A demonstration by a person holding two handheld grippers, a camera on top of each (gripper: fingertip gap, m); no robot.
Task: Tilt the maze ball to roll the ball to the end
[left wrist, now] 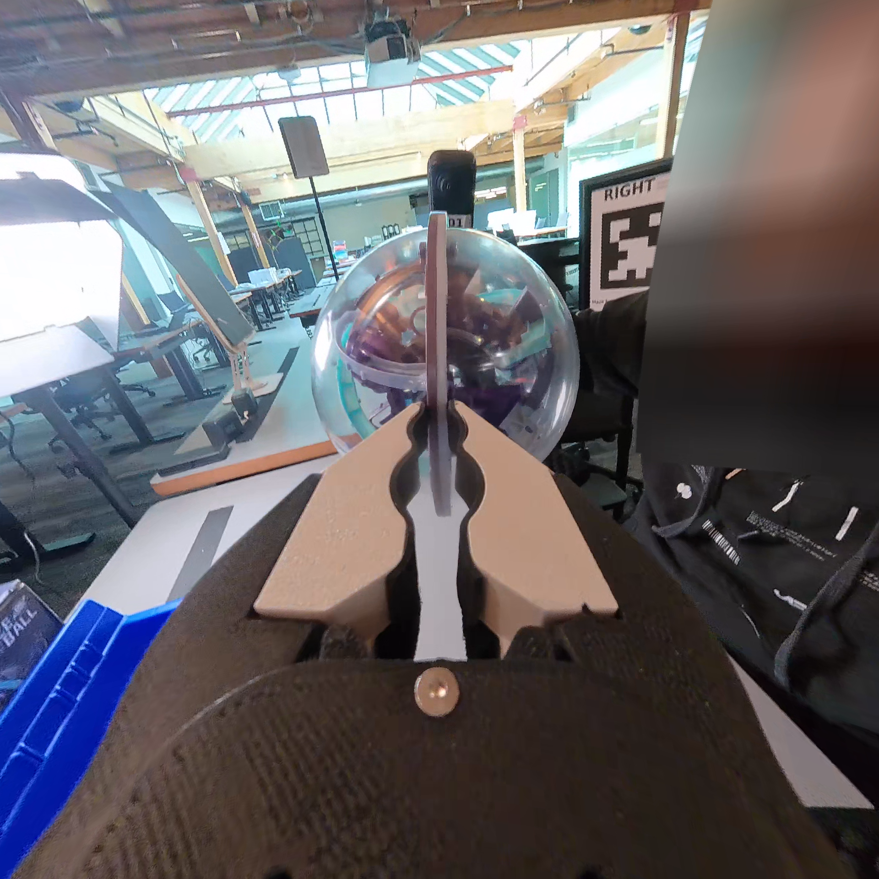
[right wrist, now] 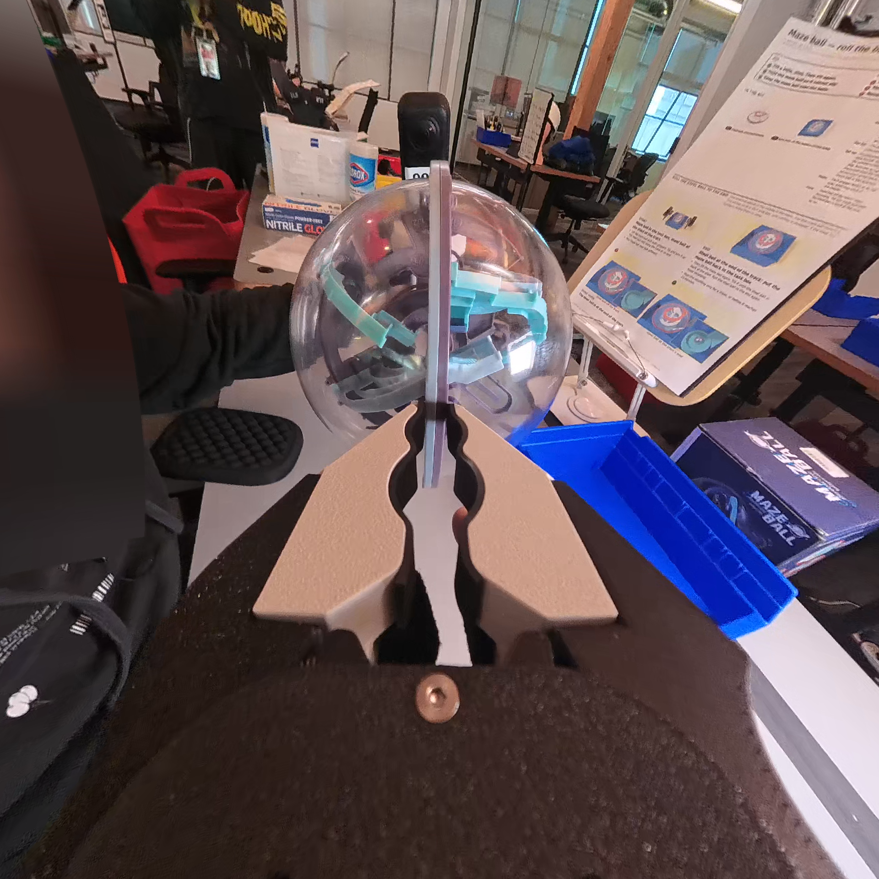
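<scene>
Both tools — left [left wrist: 437,414], right [right wrist: 435,414] — clamp the maze ball's [right wrist: 371,304] flat rim.

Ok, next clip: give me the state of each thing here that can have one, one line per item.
maze ball: lifted off the table, held by its flat ring from two sides.
ring: edge-on and upright in both views, pinched at its rim.
left gripper: shut on the ring.
right gripper: shut on the ring.
blue bin: open-topped, resting on the table; contents not visible.
small steel ball: cannot be made out inside the sphere.
</scene>
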